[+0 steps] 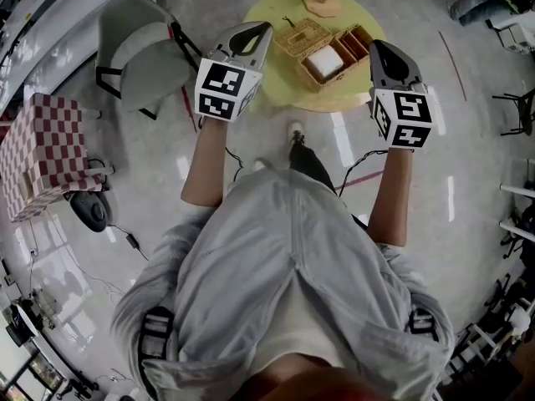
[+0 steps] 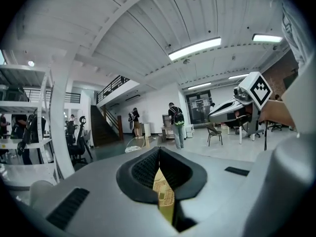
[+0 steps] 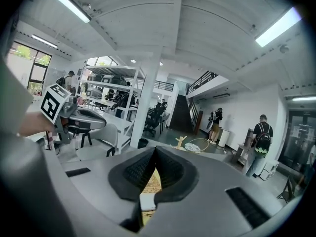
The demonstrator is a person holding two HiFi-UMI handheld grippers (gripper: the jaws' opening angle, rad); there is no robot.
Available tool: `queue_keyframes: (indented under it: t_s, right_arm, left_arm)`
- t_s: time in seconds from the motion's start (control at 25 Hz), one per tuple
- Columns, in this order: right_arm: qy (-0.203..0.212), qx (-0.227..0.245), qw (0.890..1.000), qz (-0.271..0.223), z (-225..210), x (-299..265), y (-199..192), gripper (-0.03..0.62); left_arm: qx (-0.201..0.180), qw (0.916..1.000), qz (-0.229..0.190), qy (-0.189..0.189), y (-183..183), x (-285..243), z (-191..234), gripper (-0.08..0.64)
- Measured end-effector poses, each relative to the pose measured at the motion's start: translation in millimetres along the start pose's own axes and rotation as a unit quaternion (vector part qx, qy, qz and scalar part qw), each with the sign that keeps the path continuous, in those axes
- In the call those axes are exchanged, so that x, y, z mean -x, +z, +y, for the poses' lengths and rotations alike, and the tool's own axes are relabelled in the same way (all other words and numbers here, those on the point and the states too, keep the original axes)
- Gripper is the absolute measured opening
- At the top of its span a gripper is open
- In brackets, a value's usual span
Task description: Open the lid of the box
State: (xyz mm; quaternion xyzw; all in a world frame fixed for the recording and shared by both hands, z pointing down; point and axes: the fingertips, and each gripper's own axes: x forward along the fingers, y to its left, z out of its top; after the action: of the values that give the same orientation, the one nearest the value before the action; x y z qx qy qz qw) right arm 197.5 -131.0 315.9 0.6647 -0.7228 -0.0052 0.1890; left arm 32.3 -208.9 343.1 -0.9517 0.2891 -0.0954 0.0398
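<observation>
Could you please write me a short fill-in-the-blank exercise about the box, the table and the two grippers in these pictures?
1. The wicker box stands on a round table whose colour is ___.
2. The lid of the box is already ___.
3. Inside the box lies a ___ thing.
4. The left gripper and the right gripper have their jaws together and hold ___.
Missing words: yellow; open; white; nothing.

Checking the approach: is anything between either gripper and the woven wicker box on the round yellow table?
Nothing visible does. The left gripper and right gripper, jaws together, flank the woven wicker box on the round yellow table; its lid already looks folded open.
</observation>
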Motion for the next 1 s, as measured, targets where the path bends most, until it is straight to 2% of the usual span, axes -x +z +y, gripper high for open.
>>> queue_keyframes:
  t_s: [0.2,0.4,1.0]
  right_arm:
    - [0.0,0.002,1.0,-0.02,10,20,10,0.023]
    - [0.007,0.012,1.0,-0.018,16,30,10,0.023]
    - [0.008,0.005,1.0,-0.012,20,33,0,0.023]
  left_arm:
    - [-0.027,0.9992,-0.028,-0.004,26,16,-12,0.029]
    - [-0.037,0.9986,-0.035,-0.013,32,26,-24,0.029]
    - [-0.022,0.9991,-0.027,-0.023,20,30,-31,0.029]
